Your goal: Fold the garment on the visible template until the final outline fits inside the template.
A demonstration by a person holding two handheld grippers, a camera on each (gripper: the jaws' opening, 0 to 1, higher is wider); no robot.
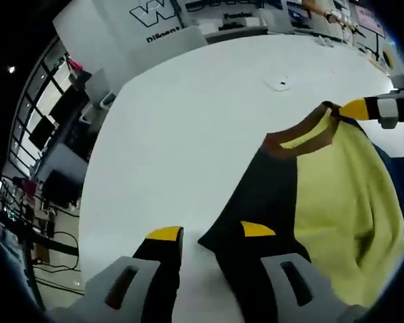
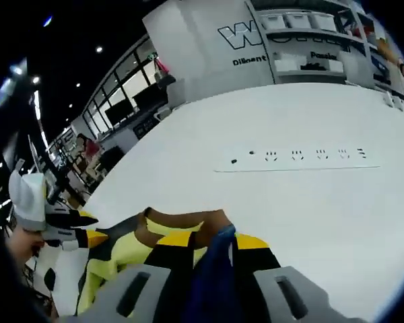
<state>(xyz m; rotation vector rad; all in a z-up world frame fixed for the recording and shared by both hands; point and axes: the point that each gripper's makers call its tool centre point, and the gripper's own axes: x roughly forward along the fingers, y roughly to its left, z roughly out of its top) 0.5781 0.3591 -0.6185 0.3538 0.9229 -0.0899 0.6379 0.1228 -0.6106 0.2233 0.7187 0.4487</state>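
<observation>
The garment point(image 1: 323, 202) lies on the white table point(image 1: 188, 134); it is black and pale yellow, with a brown collar point(image 1: 303, 138) and a blue part at the right. My left gripper point(image 1: 211, 232) stands open at the garment's black corner, one fingertip point(image 1: 165, 234) over bare table and the other over the black cloth. My right gripper point(image 1: 355, 109) comes in from the right at the collar. In the right gripper view, my right gripper point(image 2: 215, 241) is shut on a fold of blue cloth point(image 2: 212, 269), with the collar point(image 2: 182, 219) just beyond. The left gripper point(image 2: 91, 227) shows at the left with its tips apart.
A strip with a row of small sockets point(image 2: 296, 158) runs across the table beyond the garment, and a small round fitting point(image 1: 281, 84) sits in the tabletop. White display walls with lettering point(image 2: 242, 33) and shelves stand behind the table's far edge.
</observation>
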